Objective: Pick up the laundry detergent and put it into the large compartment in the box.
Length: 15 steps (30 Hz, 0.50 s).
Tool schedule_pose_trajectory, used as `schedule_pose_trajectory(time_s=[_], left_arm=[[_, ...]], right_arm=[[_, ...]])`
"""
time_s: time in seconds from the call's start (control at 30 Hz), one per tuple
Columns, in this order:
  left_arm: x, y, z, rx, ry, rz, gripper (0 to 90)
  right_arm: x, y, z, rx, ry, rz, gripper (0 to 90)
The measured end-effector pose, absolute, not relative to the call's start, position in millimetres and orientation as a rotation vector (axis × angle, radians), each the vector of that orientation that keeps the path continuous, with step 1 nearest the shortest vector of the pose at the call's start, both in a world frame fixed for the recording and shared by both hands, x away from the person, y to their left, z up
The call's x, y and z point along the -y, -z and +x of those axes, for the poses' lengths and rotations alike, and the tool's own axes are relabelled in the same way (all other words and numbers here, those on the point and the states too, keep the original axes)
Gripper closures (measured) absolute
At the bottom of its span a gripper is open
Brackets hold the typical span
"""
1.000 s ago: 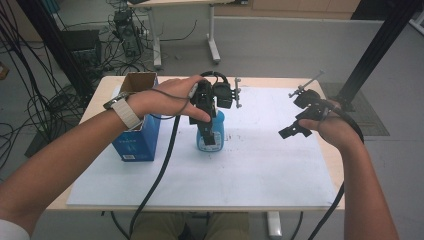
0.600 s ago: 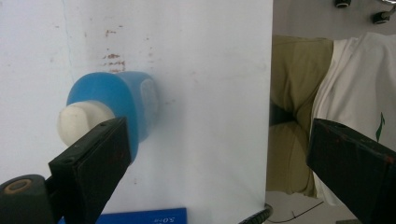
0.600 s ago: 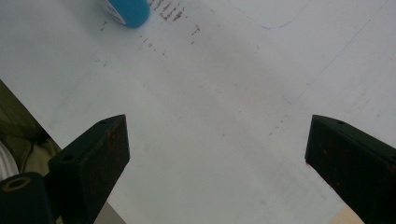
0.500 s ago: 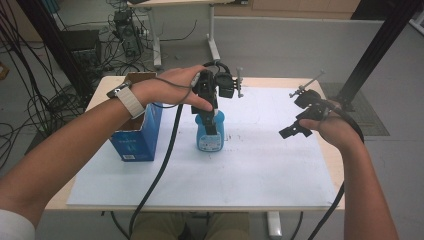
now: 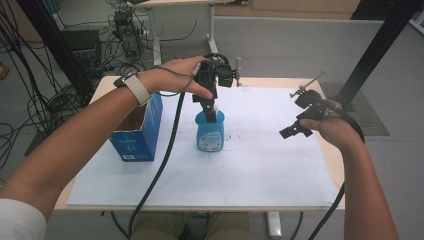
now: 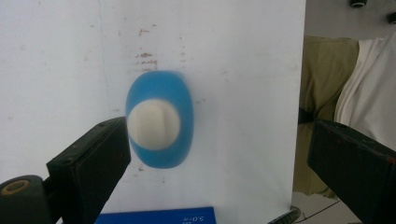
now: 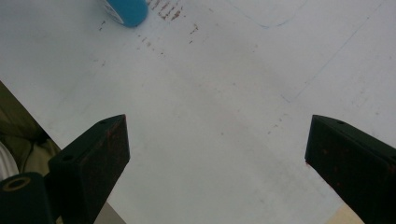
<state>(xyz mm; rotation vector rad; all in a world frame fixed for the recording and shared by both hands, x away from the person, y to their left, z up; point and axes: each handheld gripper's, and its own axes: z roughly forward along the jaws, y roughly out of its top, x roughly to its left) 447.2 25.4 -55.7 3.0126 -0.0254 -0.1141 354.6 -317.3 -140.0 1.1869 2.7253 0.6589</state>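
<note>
Directly beneath the left gripper [image 5: 212, 111] stands the blue bottle [image 5: 210, 131], upright on the white sheet [image 5: 260, 165] that covers the table. The left gripper view looks straight down on its white cap [image 6: 154, 124], which sits close against one jaw while the other jaw is far off to the side; the claw is released, spread wide, and grasps nothing. By my reading the work is at its start: the reach is made, the bottle is not yet gripped or lifted. Whether the near jaw already touches the cap is hard to say, since the picture is a little blurred there.

What is left, then, is to centre the cap between the jaws, clench, and carry the bottle off.

Off to the side of the left gripper, toward the person's left, is an open blue box [image 5: 137, 131], near the bottle but apart from it, so a sideways swing that way has little room. Toward the right gripper [image 5: 300, 120] the sheet is bare and wide. That gripper hovers well apart from the bottle with its jaws released too, over unmarked sheet, and the sheet's edge lies just below it.
</note>
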Motion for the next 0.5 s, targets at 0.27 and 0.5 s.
schedule_pose_trajectory(time_s=[0.27, 0.5], left_arm=[[-26, 62, 460, 0.025, 0.104, 3.022, 6.0], [-24, 67, 467, 0.020, 0.093, 3.028, 5.4]], right_arm=[[318, 141, 354, -2.727, -0.655, 1.190, 6.7], [318, 141, 354, -2.726, -0.655, 1.190, 6.7]])
